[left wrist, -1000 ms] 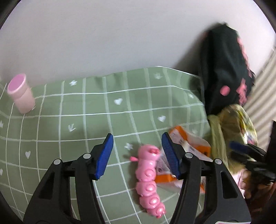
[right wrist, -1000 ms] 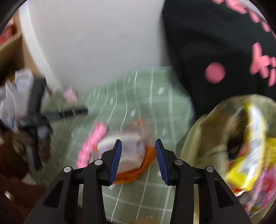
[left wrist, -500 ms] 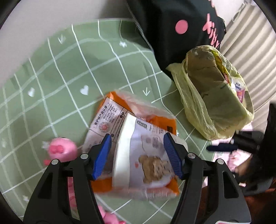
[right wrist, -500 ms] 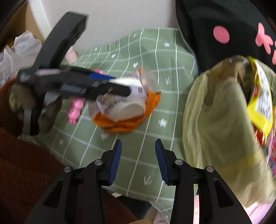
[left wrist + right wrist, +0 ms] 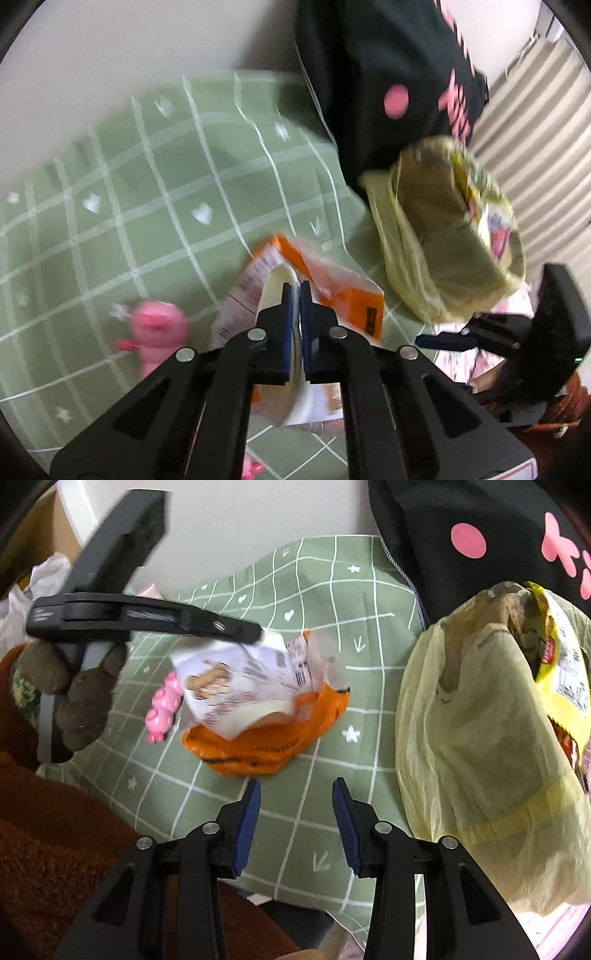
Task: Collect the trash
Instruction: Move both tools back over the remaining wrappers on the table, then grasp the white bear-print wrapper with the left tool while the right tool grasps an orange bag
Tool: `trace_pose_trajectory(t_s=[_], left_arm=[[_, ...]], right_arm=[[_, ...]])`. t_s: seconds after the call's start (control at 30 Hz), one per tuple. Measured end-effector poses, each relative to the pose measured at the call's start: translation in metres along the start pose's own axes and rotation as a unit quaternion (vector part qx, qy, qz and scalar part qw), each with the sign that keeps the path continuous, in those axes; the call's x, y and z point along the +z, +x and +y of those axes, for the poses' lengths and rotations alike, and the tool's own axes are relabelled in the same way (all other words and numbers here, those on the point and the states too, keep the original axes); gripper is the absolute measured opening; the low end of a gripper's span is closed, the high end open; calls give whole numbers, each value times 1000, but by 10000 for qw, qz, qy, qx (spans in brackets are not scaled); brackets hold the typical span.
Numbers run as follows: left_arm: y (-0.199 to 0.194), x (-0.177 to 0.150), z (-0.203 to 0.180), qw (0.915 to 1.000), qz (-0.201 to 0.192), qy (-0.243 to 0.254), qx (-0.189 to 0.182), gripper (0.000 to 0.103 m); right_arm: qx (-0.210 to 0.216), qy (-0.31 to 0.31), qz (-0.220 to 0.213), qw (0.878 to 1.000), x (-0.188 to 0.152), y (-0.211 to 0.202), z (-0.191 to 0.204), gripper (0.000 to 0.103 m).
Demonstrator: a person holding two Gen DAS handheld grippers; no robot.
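Pink toy [image 5: 157,330] — green checked cloth [image 5: 147,192]

Right wrist view: wrappers [image 5: 255,705] mid-frame on cloth [image 5: 332,602], toy [image 5: 162,705] just left of them, trash bag [image 5: 472,746] at right. Left gripper [image 5: 255,633] enters from upper left; right gripper [image 5: 295,812] bottom centre.

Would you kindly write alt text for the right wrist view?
The left gripper pinches a white snack wrapper above an orange wrapper on a green checked cloth. The open right gripper hovers empty in the foreground, a yellow trash bag to its right, a pink toy left of the wrappers.
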State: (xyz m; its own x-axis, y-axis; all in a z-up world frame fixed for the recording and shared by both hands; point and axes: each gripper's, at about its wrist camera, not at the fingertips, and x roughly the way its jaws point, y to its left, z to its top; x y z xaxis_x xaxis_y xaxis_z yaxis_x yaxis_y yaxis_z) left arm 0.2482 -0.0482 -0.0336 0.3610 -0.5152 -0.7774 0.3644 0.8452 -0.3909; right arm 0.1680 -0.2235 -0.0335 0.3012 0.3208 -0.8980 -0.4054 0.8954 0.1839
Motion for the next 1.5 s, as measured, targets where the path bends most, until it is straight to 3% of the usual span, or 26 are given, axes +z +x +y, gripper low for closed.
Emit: trace_pose_trajectory(t_s=[0.13, 0.23, 0.27, 0.37, 0.5, 0.63, 0.8, 0.9, 1.07, 1.23, 1.5], left_arm=[[-44, 8, 28, 9976, -592, -214, 296, 4], [-72, 8, 52, 9914, -937, -296, 859, 4], [-80, 5, 62, 9886, -1000, -357, 1071, 4], [-91, -5, 92, 9802, -1052, -537, 1586, 4], [-85, -25, 132, 9723, -953, -1134, 1806, 4], [-76, -47, 155, 9671, -841, -1607, 1783, 8], [-83, -61, 160, 9704, -749, -1701, 1539, 29], [-88, -69, 157, 9722, -752, -1657, 1472, 37], [-102, -80, 158, 9663, -961, -1815, 1550, 49], [-110, -90, 160, 9578, -1184, -2028, 1657, 59], [-105, -98, 156, 9574, -1088, -2088, 1669, 61]], right_arm=[[20, 56, -267, 9996, 13, 0, 7, 38], [-72, 225, -488, 9985, 24, 3, 11, 38], [-101, 293, -510, 9982, 28, 6, 11, 42], [-79, 599, -366, 9975, 35, 22, 4, 49], [19, 904, 23, 9959, 40, 48, 0, 49], [123, 830, 28, 9965, 54, 61, 7, 49], [-195, 503, -528, 9971, 92, 60, 15, 49], [-218, 457, -554, 9972, 102, 61, 18, 49], [-335, 520, -476, 9970, 81, 46, 16, 49], [-198, 1045, -542, 9928, 42, 16, 4, 50], [598, 1484, -288, 9867, 24, 36, 25, 50]])
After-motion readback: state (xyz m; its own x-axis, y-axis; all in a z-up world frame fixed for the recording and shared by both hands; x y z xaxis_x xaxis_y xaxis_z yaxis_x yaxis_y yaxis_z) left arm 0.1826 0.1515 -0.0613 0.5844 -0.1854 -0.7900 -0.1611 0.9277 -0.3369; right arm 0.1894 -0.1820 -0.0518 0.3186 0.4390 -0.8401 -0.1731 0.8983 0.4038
